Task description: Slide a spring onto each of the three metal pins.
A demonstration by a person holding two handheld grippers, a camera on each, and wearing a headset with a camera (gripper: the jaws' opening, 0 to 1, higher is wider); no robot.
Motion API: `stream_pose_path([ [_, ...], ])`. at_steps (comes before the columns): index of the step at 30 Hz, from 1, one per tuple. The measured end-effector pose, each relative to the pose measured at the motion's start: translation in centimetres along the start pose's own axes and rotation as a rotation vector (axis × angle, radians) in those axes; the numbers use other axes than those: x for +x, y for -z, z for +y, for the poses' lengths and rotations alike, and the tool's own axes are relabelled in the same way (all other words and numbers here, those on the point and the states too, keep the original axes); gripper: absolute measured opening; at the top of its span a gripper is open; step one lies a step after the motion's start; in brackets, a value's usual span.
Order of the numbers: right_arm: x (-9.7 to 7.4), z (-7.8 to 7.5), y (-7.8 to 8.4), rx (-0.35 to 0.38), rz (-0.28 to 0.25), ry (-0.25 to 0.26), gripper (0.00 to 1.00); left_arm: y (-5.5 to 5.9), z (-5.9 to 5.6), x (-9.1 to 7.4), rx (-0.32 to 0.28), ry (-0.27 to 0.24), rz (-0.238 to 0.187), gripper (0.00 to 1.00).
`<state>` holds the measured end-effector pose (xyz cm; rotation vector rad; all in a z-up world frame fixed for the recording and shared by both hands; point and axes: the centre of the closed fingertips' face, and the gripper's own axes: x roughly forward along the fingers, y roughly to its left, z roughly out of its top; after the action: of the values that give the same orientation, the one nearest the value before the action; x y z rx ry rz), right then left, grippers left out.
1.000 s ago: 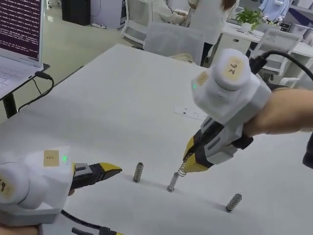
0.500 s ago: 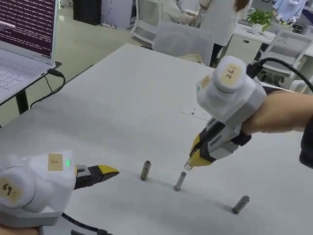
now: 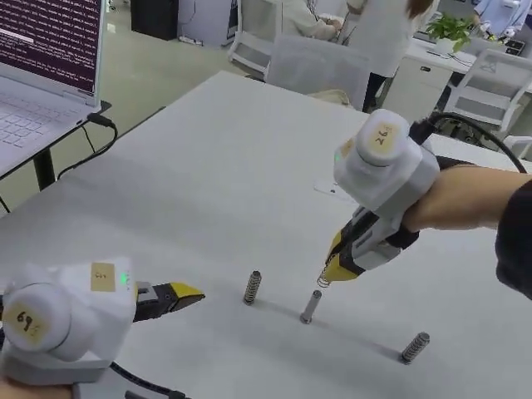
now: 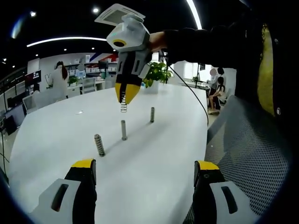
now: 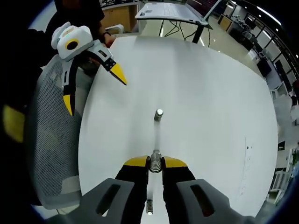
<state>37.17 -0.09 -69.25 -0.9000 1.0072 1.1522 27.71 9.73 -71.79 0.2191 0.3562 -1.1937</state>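
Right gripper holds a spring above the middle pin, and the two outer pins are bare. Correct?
Not quite. The right gripper does hold a spring above the middle pin, but the outer pins are not bare: the left-hand pin and the right-hand pin each carry a spring already, as the head view shows.

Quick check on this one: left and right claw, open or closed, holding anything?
Left claw: open, empty.
Right claw: closed on a spring, held above the bare middle pin.
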Motion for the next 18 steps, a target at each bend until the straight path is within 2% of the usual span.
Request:
stream_pose_path([
  [18, 2.0, -0.3, 0.8, 0.025, 0.014, -0.012, 0.08, 0.3, 0.0, 0.1, -0.006, 0.004, 0.013, 0.83],
])
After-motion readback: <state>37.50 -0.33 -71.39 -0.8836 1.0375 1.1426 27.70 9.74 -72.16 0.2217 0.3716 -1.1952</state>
